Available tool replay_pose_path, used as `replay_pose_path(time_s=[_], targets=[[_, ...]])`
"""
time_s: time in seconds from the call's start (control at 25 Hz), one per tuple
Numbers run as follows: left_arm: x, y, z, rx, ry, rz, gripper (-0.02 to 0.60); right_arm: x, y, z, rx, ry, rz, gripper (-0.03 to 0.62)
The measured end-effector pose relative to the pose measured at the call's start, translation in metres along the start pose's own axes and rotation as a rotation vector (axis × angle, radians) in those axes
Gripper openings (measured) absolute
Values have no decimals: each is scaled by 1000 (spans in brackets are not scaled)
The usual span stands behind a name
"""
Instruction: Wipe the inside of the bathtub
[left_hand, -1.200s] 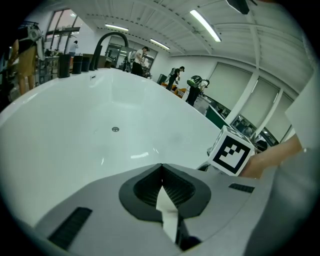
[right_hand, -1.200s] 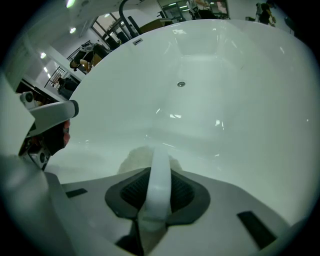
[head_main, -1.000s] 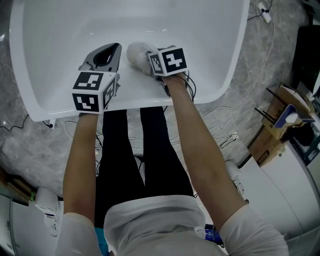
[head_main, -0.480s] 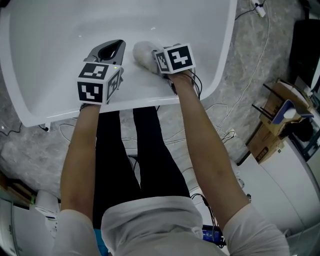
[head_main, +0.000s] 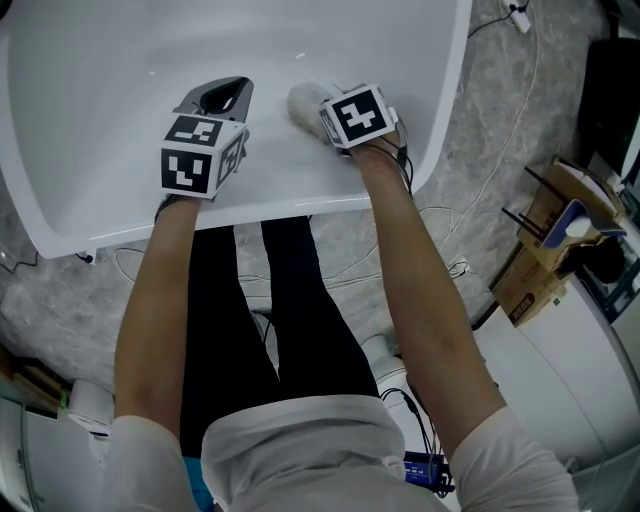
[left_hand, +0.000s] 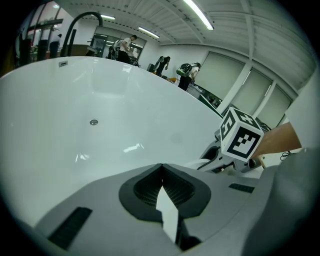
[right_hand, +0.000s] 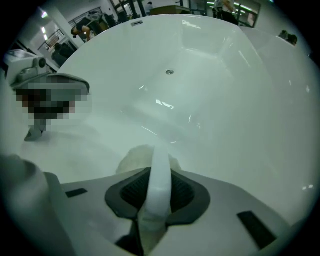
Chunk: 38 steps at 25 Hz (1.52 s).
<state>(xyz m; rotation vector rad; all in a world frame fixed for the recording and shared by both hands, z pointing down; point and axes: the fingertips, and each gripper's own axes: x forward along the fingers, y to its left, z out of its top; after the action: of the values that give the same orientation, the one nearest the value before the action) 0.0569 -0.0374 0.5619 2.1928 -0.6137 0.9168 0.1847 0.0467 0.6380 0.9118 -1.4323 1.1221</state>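
The right tongs, clenched on the white scrubber, had slid rightward inside the bathtub; the left tongs stayed pressed together, empty.

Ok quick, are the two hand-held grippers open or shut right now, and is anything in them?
Left hand-held gripper: closed, holding nothing.
Right hand-held gripper: closed on the white cloth.
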Motion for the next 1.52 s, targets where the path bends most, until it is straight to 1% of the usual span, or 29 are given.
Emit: replay_pose_path(time_s=[0.16, 0.24, 0.56, 0.72, 1.04, 1.16, 1.32, 1.52], targets=[[5, 6, 4, 7, 7, 6, 12, 5, -6, 3, -110, 49, -50, 95], [7, 10, 5, 13, 9, 10, 12, 11, -9, 4, -127, 61, -62, 95], [15, 33, -3, 27, 22, 30, 12, 37, -17, 10, -116, 54, -71, 95], [15, 44, -6, 51, 32, 41, 12, 49, -19, 16, -120, 57, -71, 95], [16, 66, -10, 53, 32, 65, 12, 76, -22, 28, -109, 39, -58, 95], [16, 74, -13, 49, 34, 75, 12, 84, -23, 31, -81, 21, -50, 95], [10, 85, -17, 32, 29, 92, 12, 90, -16, 34, -70, 20, -35, 95], [3, 100, -19, 24, 29, 111, 12, 95, 6, 50, -106, 6, -15, 95]])
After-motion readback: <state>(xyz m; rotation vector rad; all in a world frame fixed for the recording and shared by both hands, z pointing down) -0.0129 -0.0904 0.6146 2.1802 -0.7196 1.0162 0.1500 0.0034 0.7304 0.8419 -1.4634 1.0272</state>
